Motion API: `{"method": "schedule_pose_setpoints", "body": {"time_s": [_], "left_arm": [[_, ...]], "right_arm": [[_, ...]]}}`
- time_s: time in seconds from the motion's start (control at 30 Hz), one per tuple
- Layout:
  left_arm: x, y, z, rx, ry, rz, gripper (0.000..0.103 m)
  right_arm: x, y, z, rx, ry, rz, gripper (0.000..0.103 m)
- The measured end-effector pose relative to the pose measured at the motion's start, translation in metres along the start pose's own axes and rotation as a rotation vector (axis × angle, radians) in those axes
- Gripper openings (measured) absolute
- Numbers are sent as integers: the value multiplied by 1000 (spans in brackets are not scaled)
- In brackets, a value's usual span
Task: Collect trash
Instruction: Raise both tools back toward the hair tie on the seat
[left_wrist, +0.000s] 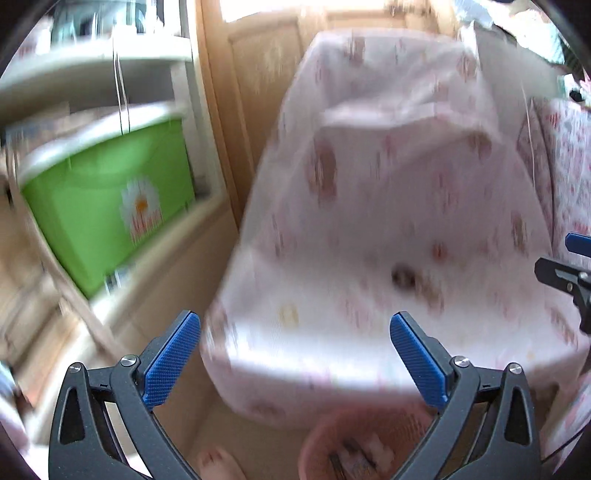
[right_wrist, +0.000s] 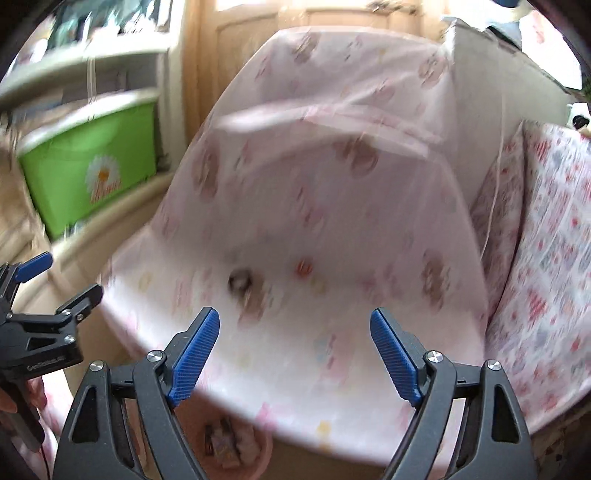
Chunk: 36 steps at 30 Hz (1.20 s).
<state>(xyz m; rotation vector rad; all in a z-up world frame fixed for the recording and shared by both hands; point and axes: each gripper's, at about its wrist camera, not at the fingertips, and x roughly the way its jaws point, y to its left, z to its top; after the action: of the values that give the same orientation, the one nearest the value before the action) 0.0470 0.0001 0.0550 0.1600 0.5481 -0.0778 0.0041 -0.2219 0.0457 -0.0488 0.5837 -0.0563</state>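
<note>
Both views are blurred by motion. My left gripper (left_wrist: 295, 325) stands wide open with nothing between its blue pads. My right gripper (right_wrist: 295, 321) is open too and holds nothing. Low in both views, under the front edge of the bed, sits a pink round bin (left_wrist: 369, 443) (right_wrist: 236, 446) with several pieces of trash inside. Ahead lies a bed under a pink patterned sheet (left_wrist: 388, 221) (right_wrist: 325, 206). A small dark ring-shaped thing (left_wrist: 402, 277) (right_wrist: 240, 282) rests on the sheet; what it is I cannot tell. The left gripper (right_wrist: 62, 291) also shows at the left edge of the right wrist view.
A green storage box (left_wrist: 107, 206) (right_wrist: 92, 173) with a daisy print sits on a white shelf at the left. A wooden door (left_wrist: 266, 66) stands behind the bed. A patterned pillow (right_wrist: 546, 258) lies at the right. A bare foot (left_wrist: 218, 461) shows by the bin.
</note>
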Motion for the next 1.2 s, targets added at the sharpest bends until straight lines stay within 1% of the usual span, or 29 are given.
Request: {"method": "schedule_pose_setpoints", "body": {"time_s": [0.07,0.13,0.2,0.3,0.4,0.43,0.47,0.53,0.57,0.63,0.67,0.7,0.8,0.83,0.87,0.93,0.97,1.0,1.03,1.07,1.1,1.13,1.17,1.2], "left_arm": [[0,4,25,-14,-38,-5,102],[6,8,49,-45,-73,-3,102],[10,9,62,-54,-101,0,102],[19,8,68,-41,-92,-3,102],[30,8,55,-59,-58,-43,102],[33,6,46,-55,-46,-58,102],[37,5,38,-46,-39,-66,99],[46,-2,21,-19,-13,-51,94],[51,-4,16,-10,10,-52,94],[62,-8,8,-17,60,-88,94],[64,-10,7,-26,70,-95,94],[66,-12,6,-27,69,-92,94],[68,-22,4,9,45,-40,94],[69,-24,3,12,40,-31,94],[70,-25,2,9,37,-30,94],[71,-28,1,6,34,-21,94],[72,-30,1,11,31,-10,93],[72,-31,1,19,29,-8,90],[72,-33,2,28,31,-11,83],[73,-35,3,29,33,-14,80],[73,-36,4,23,31,-13,80],[74,-36,4,10,32,-8,80],[75,-35,5,-2,37,-9,80],[77,-34,6,-15,50,-22,80]], "right_arm": [[-3,-12,25,18,-40,-1,85],[-1,-21,46,8,-44,-11,85],[5,-28,55,22,-46,-11,85],[20,-36,52,57,-35,-16,84],[41,-44,37,83,3,-25,83],[52,-46,30,91,37,-25,82],[59,-47,25,91,60,-26,82],[71,-48,21,83,95,-23,82],[75,-49,19,82,104,-27,82],[83,-53,17,99,118,-33,82],[86,-55,16,112,123,-31,82],[89,-59,15,135,129,-24,82],[95,-66,12,187,141,-22,82],[95,-67,11,196,130,-42,75],[96,-67,10,193,128,-61,65],[98,-67,10,187,135,-90,57],[100,-66,10,187,142,-77,54],[101,-66,11,188,151,-61,53],[103,-64,10,189,162,-43,52],[105,-63,10,188,170,-37,52],[106,-61,10,185,177,-34,52],[108,-59,10,176,188,-21,48],[109,-57,10,167,196,-14,40],[110,-55,11,161,201,-13,38]]}}
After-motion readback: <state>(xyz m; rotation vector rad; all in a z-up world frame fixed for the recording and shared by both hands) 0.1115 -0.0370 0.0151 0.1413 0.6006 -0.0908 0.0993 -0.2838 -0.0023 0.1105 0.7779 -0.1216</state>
